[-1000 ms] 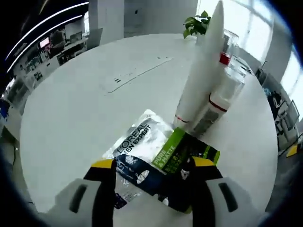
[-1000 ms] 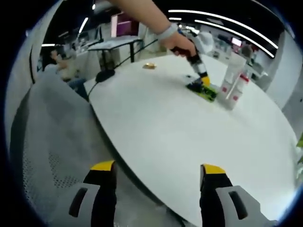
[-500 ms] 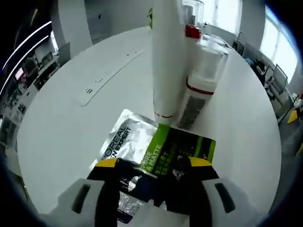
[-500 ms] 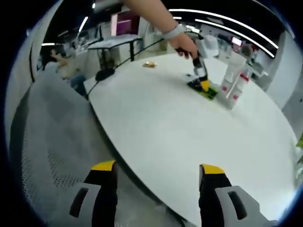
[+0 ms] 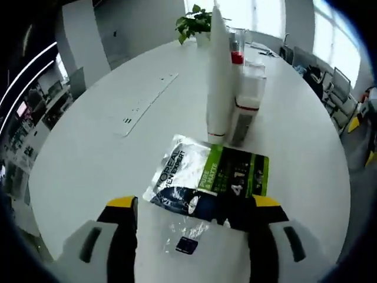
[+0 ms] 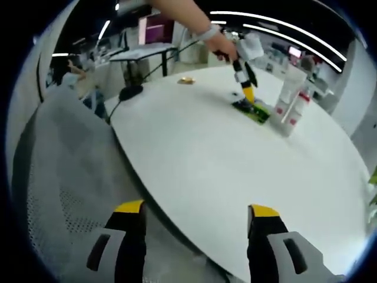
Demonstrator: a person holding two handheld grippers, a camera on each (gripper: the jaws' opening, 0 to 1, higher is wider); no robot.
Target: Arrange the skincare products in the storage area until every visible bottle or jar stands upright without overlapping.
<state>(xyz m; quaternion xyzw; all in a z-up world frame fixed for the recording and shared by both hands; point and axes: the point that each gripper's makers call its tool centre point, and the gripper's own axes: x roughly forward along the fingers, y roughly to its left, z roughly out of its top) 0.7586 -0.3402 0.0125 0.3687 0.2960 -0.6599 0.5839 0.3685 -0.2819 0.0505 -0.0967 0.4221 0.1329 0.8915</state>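
On the round white table [image 5: 88, 153] (open office around), both claws spread, a sachet [image 5: 209, 180] lies flat.

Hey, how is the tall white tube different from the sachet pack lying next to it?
The white tube stands upright on the table; the sachet pack lies flat. The tube is plain white with a thin red band near its base; the pack is silver, green and dark, with large print. The tube is tall and narrow, the pack wide and thin. Both sit on the same white table, close together.
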